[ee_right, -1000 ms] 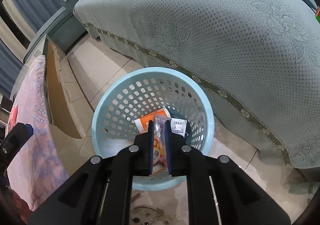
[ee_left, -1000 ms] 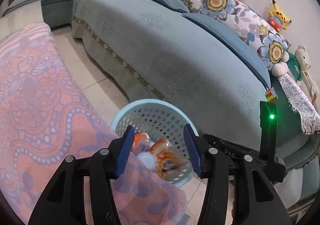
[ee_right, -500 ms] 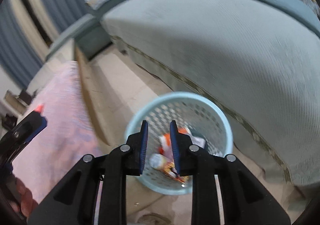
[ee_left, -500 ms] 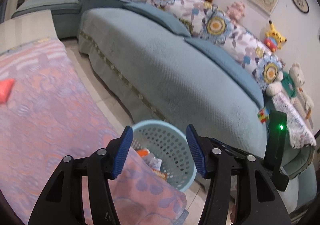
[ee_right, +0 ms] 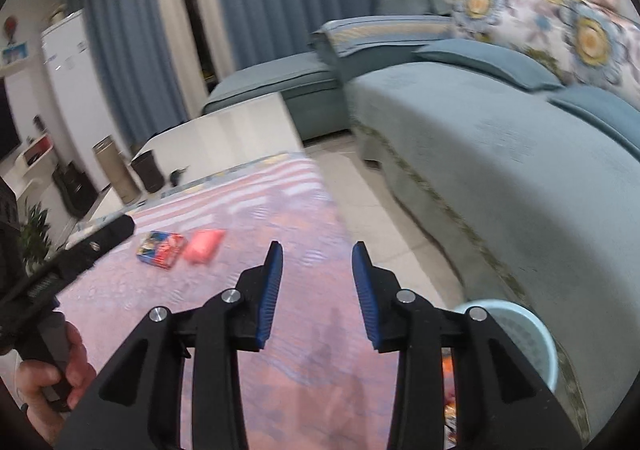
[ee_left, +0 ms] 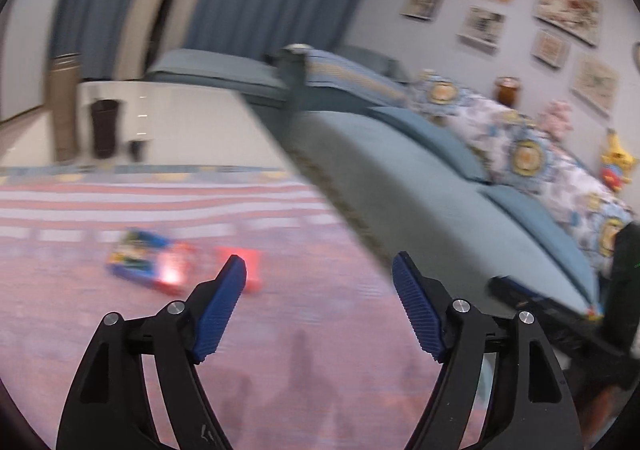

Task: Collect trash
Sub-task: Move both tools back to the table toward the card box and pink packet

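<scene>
A blue and red printed packet (ee_right: 161, 249) and a plain pink packet (ee_right: 204, 245) are being shown lying side by side on the pink patterned tablecloth (ee_right: 248, 350), well ahead of both grippers. The left gripper (ee_left: 319, 277) and right gripper (ee_right: 317, 264) are being held empty, jaws just having been opening.

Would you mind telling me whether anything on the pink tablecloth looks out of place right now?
Yes: two pieces of litter lie side by side on the pink tablecloth, a blue and red snack packet and a pink wrapper. Neither is in the light blue basket on the floor by the sofa. Nothing looks spilled or damaged.
</scene>
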Available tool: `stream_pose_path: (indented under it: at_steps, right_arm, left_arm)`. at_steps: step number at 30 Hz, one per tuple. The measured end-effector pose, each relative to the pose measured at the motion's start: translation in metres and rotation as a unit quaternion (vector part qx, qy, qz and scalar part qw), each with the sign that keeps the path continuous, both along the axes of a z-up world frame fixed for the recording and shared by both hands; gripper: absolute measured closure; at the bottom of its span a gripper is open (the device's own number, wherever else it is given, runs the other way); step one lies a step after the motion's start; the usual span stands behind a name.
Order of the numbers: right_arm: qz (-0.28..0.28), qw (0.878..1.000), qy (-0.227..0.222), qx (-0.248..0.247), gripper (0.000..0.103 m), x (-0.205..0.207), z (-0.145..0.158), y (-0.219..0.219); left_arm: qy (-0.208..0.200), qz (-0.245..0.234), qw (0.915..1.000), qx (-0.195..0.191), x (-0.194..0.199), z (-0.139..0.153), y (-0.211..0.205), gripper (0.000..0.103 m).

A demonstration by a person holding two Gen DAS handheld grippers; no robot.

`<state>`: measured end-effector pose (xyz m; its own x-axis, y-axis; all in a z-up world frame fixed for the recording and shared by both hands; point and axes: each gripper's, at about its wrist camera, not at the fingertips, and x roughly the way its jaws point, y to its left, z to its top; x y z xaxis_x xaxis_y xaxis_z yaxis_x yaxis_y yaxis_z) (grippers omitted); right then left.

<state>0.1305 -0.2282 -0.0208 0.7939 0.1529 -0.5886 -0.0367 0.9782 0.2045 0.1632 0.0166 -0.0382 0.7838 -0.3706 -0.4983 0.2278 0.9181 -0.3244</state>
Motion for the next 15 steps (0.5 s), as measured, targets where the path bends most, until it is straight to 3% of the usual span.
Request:
stream_pose_path:
  at_steps: [4,10,15]
  right_arm:
    - [0.031,0.999,-0.016,-0.001,0.070,0.031,-0.001,0.042]
    - [0.041,0.999,-0.016,0.001,0.070,0.082,-0.025,0.082]
    - [0.066,0.997,0.028,0.015,0.070,0.114,-0.062,0.109]
  left_arm:
    - [0.022,0.049,0.9960,0.072,0.024,-0.022,0.028,0.029]
    - [0.116,0.078,0.9848,0.104,0.064,-0.072,0.050,0.029]
    - [0.150,0.101,0.9725,0.146,0.077,-0.094,0.048,0.029]
